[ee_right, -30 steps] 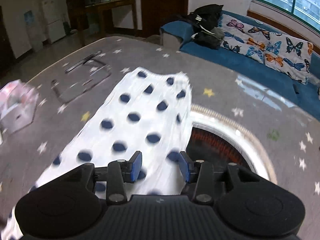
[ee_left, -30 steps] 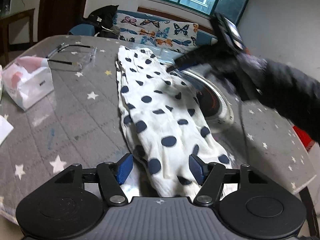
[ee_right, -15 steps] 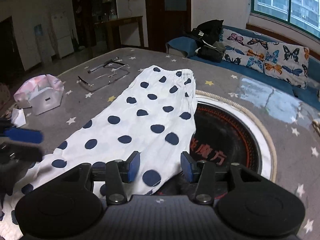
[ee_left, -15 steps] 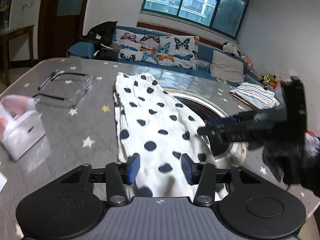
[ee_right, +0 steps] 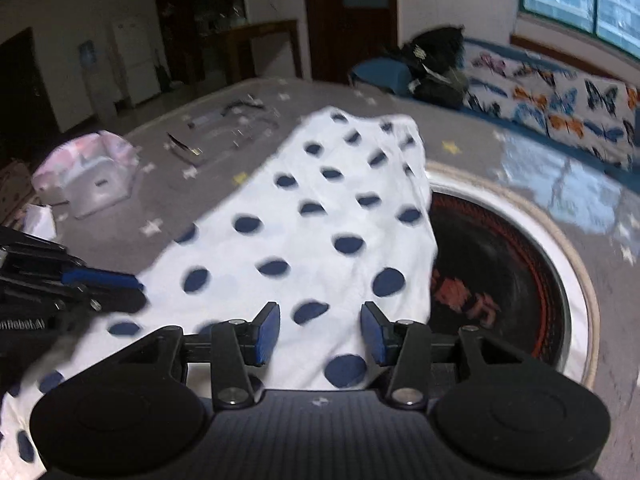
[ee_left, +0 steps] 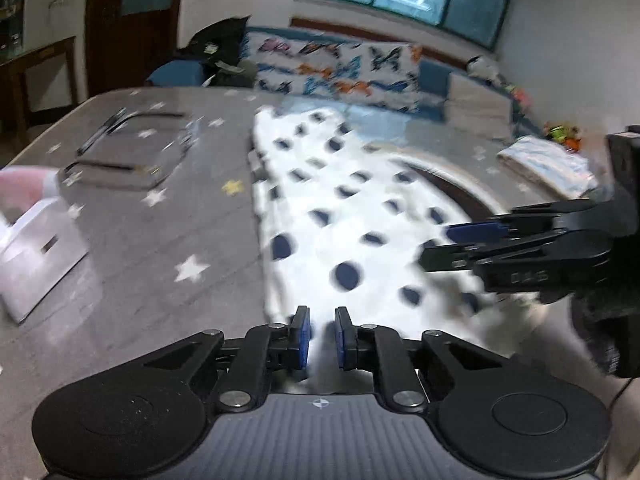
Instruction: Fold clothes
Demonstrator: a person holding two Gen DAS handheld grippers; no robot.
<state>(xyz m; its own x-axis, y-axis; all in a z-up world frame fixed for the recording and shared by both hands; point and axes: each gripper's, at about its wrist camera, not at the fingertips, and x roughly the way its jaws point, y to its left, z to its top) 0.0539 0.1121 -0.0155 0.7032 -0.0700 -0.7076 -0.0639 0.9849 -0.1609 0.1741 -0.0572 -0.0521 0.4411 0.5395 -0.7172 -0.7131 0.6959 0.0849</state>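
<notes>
Cloth fills the near ground of both views: a white garment with dark blue dots (ee_left: 344, 216) lies stretched along the grey star-printed table (ee_left: 152, 240), running from 6 o'clock up toward 12. In the left wrist view the left gripper (ee_left: 322, 338) sits at the garment's near end with its jaws closing, only a narrow slit left between the blue pads (ee_left: 304, 340); white fabric shows in that slit, but blur keeps me from telling whether the pads already press on it. The near hem is hidden under the gripper's body. The right gripper (ee_right: 320, 334) in its own view stands with jaws partly apart over the garment's near right edge, cloth showing between the pads without their pinching it. Each view catches the other gripper side-on: the right one enters at 3 o'clock in the left view, the left gripper at 9 o'clock in the right view. Only the right view shows clearly the round dark burner with a white rim (ee_right: 520, 280) set in the table, half covered by the garment. Only the left view shows folded pale cloth (ee_left: 548, 164) at 2 o'clock. Farther off, both show a white tissue box (ee_right: 92, 184), a clear tray (ee_left: 128, 152), and a butterfly-print sofa (ee_right: 560, 100).
</notes>
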